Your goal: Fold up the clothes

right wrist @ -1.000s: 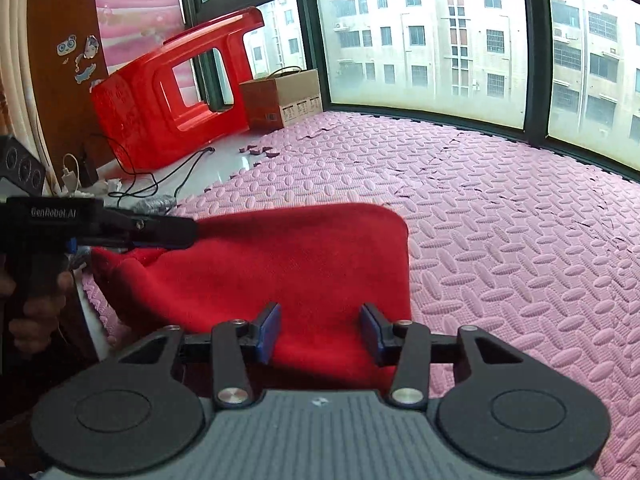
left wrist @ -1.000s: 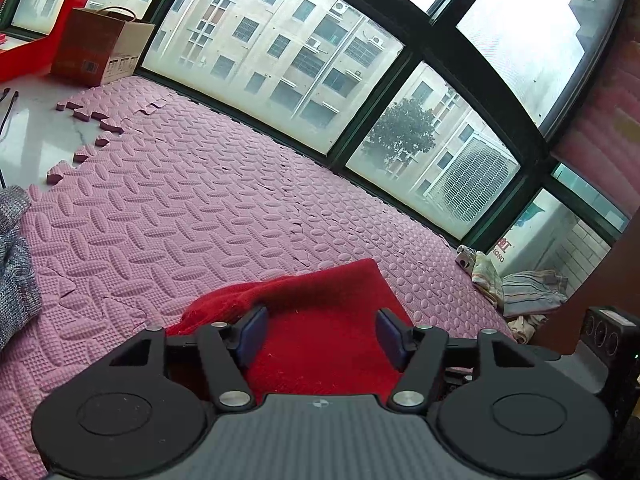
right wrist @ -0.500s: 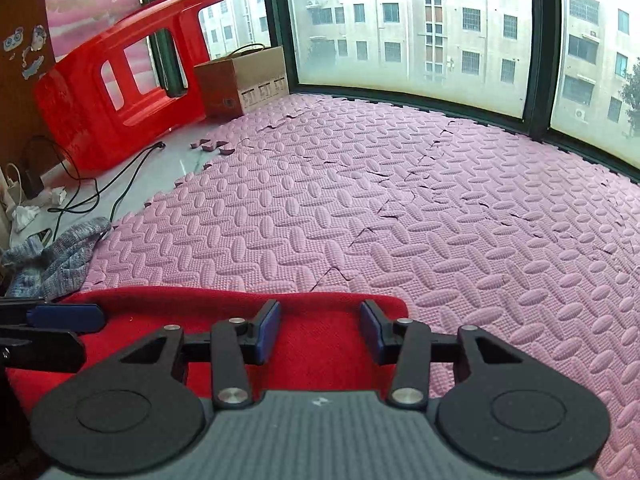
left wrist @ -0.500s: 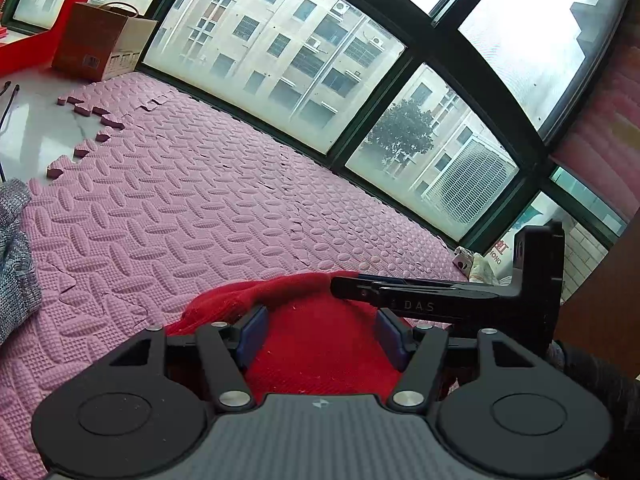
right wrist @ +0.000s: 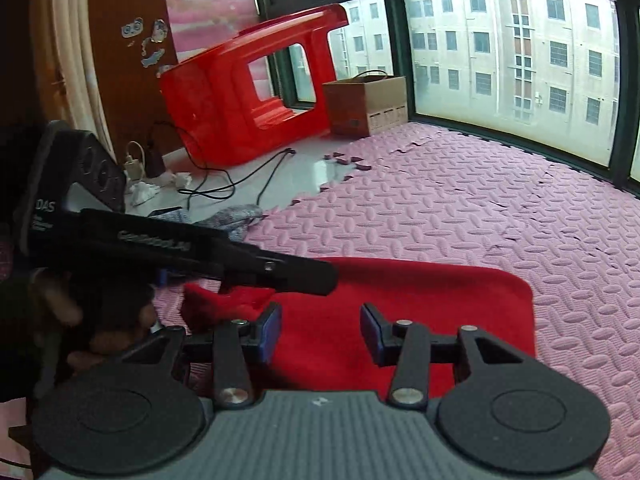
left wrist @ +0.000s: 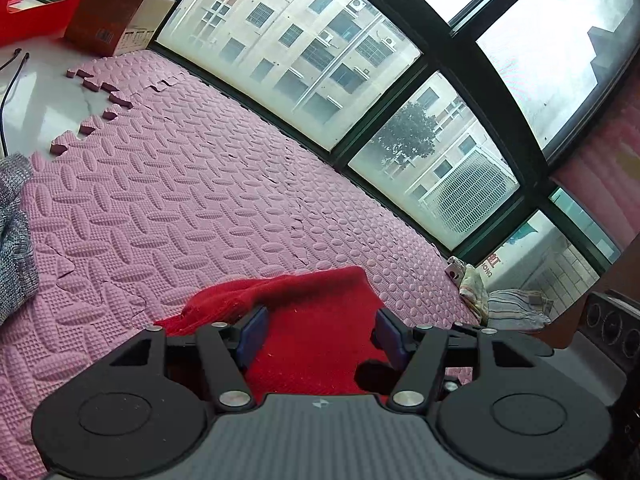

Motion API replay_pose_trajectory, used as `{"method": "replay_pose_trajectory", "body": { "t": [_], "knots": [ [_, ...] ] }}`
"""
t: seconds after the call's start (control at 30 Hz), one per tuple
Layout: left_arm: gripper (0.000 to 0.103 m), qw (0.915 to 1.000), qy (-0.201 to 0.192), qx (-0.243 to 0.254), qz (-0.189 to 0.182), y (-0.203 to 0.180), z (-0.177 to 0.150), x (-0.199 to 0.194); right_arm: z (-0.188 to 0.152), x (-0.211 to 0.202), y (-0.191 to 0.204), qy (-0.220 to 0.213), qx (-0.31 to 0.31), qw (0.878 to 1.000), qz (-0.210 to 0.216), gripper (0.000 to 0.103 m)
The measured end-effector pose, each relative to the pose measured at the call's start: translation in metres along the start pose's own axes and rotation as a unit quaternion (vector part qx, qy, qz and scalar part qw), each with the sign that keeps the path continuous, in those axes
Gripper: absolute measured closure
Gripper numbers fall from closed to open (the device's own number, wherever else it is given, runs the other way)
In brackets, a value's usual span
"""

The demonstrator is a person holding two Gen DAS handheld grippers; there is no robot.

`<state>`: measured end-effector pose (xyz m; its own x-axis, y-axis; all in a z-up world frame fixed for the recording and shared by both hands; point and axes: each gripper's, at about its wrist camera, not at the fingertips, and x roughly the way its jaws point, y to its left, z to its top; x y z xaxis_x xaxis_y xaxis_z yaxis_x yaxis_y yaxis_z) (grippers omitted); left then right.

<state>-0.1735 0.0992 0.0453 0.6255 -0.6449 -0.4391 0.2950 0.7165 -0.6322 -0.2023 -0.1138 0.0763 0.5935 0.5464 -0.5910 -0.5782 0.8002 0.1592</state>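
L wrist view, L to R: grey knit garment (left wrist: 14, 236) at far left edge on the pink foam mat (left wrist: 192, 184); cardboard box (left wrist: 116, 20) top left by the window; red cloth (left wrist: 312, 320) lies on mat directly under the left gripper (left wrist: 320, 330), jaws spread, nothing btwn them, cloth's left part bunched into a ridge. Far right: small pile of striped/pale fabrics (left wrist: 500, 296) by the window corner, only seen in this view.

R wrist view, L to R: left gripper (right wrist: 316, 276) seen side-on w/ the person's hand (right wrist: 60, 312) on its grip, tip over the cloth's bunched left edge (right wrist: 224, 304); can't tell if touching. Red plastic stool (right wrist: 240, 100) tipped on its side + cables (right wrist: 224, 184) on bare floor, only here. Right gripper (right wrist: 320, 334) jaws spread above the red cloth (right wrist: 420, 320), which lies flat w/ a rounded far-right corner.
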Motion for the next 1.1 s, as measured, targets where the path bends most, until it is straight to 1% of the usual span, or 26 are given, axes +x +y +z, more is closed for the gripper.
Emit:
{"method": "replay_pose_trajectory", "body": {
  "t": [0.1,0.13,0.27,0.3,0.47,0.57,0.6,0.67,0.73,0.87,0.9,0.93,0.97,1.03,1.07,1.1],
  "knots": [
    [0.040,1.0000,0.000,-0.001,0.001,0.000,0.000,0.000,-0.008,0.010,0.016,0.010,-0.020,1.000,0.004,0.060],
    [0.040,1.0000,0.000,-0.002,0.002,0.000,-0.001,0.000,-0.011,0.013,0.020,0.014,-0.028,1.000,0.002,0.063],
    [0.040,1.0000,0.000,-0.002,0.003,0.002,-0.003,0.000,-0.030,0.024,0.040,0.008,-0.085,0.996,-0.028,0.064],
    [0.040,1.0000,0.000,-0.003,0.002,0.003,-0.003,-0.001,-0.028,0.021,0.044,0.005,-0.096,0.995,-0.033,0.064],
    [0.040,1.0000,-0.002,-0.004,0.001,0.004,-0.002,-0.001,-0.019,0.003,0.045,-0.015,-0.099,0.995,-0.024,0.064],
    [0.040,1.0000,-0.004,-0.002,0.003,0.003,-0.003,-0.001,-0.022,0.007,0.046,-0.005,-0.103,0.994,-0.020,0.064],
    [0.040,1.0000,-0.005,0.002,0.005,0.002,-0.004,-0.001,-0.027,0.017,0.046,0.018,-0.108,0.994,-0.018,0.065],
    [0.040,0.9999,-0.007,0.010,0.009,0.001,-0.006,0.000,-0.034,0.024,0.045,0.004,-0.120,0.993,-0.021,0.064],
    [0.040,0.9997,-0.007,0.021,0.014,-0.001,-0.007,0.000,-0.033,0.023,0.046,0.008,-0.118,0.993,-0.022,0.065],
    [0.038,0.9992,-0.015,0.032,0.019,-0.009,-0.008,-0.006,-0.029,0.008,0.042,-0.001,-0.121,0.993,-0.017,0.064],
    [0.037,0.9989,-0.020,0.036,0.021,-0.012,-0.010,-0.009,-0.027,0.003,0.039,-0.002,-0.114,0.993,-0.014,0.061],
    [0.033,0.9986,-0.026,0.041,0.022,-0.015,-0.012,-0.013,-0.026,-0.002,0.035,-0.004,-0.105,0.994,-0.012,0.055],
    [0.030,0.9982,-0.032,0.045,0.023,-0.018,-0.014,-0.017,-0.023,-0.012,0.027,-0.008,-0.090,0.996,-0.008,0.053],
    [0.028,0.9966,-0.048,0.055,0.036,-0.025,-0.019,-0.026,-0.020,-0.025,0.015,-0.011,-0.074,0.997,-0.008,0.053],
    [0.024,0.9955,-0.056,0.058,0.049,-0.027,-0.021,-0.029,-0.020,-0.028,0.010,-0.012,-0.068,0.998,-0.010,0.052],
    [0.023,0.9942,-0.064,0.060,0.063,-0.029,-0.024,-0.033,-0.019,-0.036,0.000,-0.014,-0.052,0.998,-0.015,0.051]
  ]
}}
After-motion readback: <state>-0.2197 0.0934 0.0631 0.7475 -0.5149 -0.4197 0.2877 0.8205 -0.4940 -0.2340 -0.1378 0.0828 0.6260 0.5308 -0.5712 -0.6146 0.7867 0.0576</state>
